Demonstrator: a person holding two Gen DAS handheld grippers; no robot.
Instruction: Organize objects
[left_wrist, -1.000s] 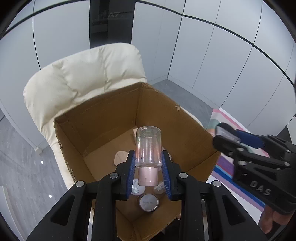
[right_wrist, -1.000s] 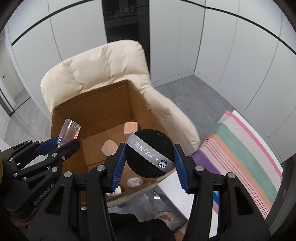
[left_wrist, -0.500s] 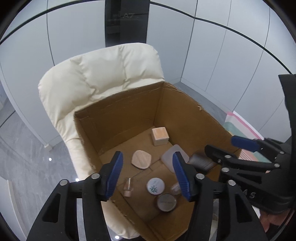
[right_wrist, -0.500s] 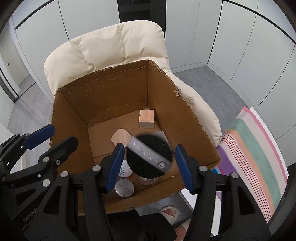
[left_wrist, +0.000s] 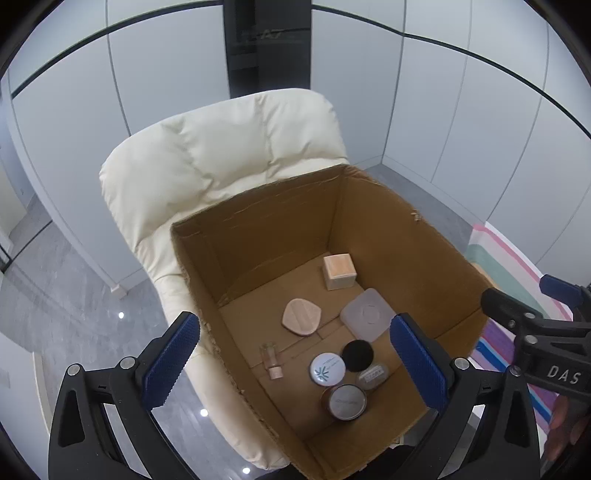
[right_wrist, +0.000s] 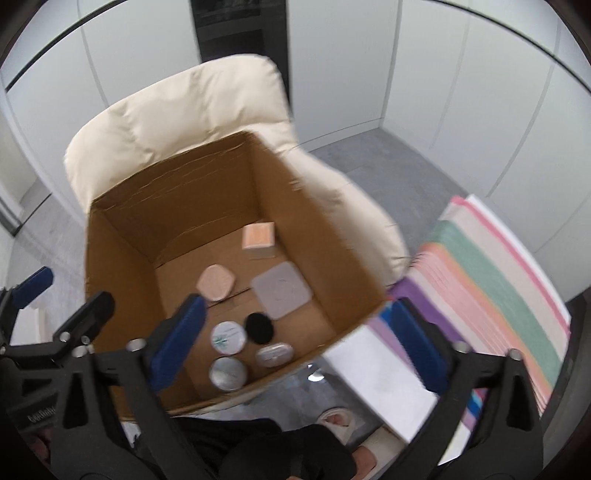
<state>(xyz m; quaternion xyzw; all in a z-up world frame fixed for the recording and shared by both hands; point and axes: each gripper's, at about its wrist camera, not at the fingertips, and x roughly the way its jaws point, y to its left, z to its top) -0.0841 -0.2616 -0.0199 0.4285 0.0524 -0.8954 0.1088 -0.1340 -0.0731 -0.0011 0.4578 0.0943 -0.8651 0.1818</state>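
With the left gripper (left_wrist: 295, 363) and right gripper (right_wrist: 297, 341) both just sprung wide and empty, lift each straight up clear of the open brown cardboard box (left_wrist: 436, 254), leaving the small clear bottle (left_wrist: 271, 360) at seven o'clock on its floor and the round black puff (left_wrist: 357, 355) at five.

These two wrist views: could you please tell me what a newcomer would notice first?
An open brown cardboard box on a cream padded armchair fills the middle of both views. On its floor lie small cosmetics, among them a round black puff and a small clear bottle. Both grippers hover above, jaws wide and empty.
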